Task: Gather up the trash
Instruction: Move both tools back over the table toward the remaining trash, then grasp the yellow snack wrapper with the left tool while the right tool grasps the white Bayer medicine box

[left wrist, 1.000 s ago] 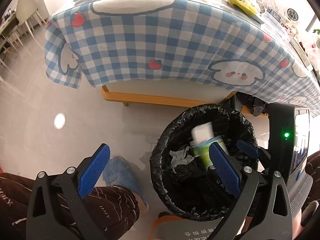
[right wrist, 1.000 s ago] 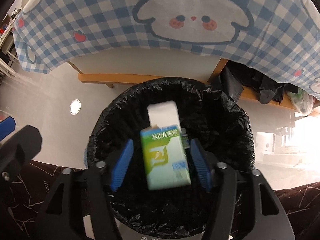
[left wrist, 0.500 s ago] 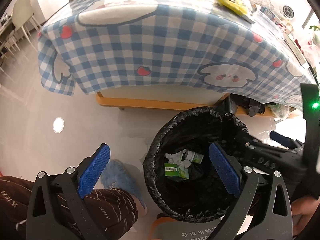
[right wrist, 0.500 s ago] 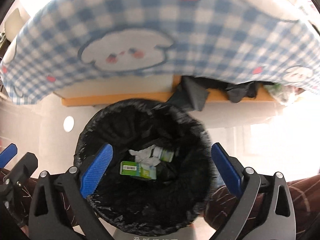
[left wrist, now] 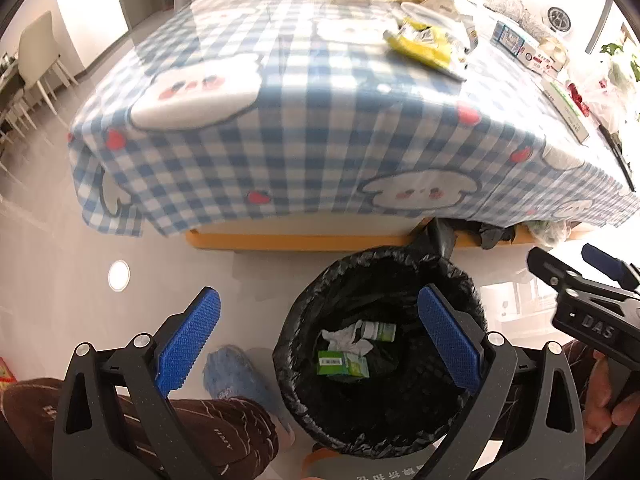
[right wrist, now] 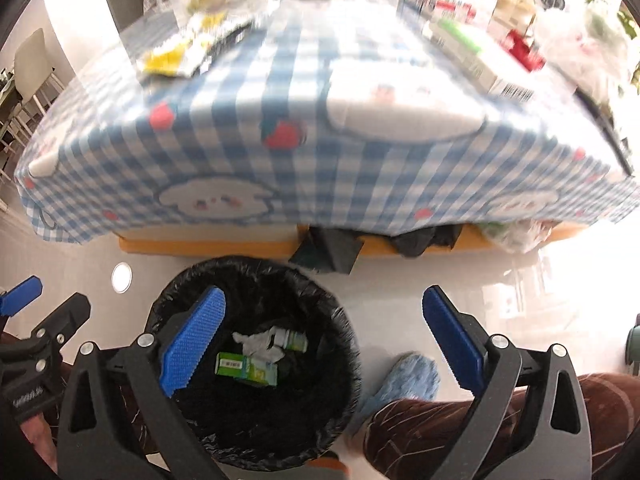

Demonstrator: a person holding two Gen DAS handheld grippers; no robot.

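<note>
blue checked tablecloth (left wrist: 320,128), glossy grey floor (left wrist: 60,248); both grippers' fingers wide apart, empty

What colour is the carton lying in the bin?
Green and white, with a barcode label; the carton shows best in the left wrist view.

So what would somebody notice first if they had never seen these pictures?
Probably the blue-and-white checked tablecloth with cartoon puppies and strawberries, draped over the table across the top. Below it on the floor stands the round bin lined with a black plastic bag, holding a green-and-white carton and crumpled white tissue. Both grippers are open and empty.
</note>
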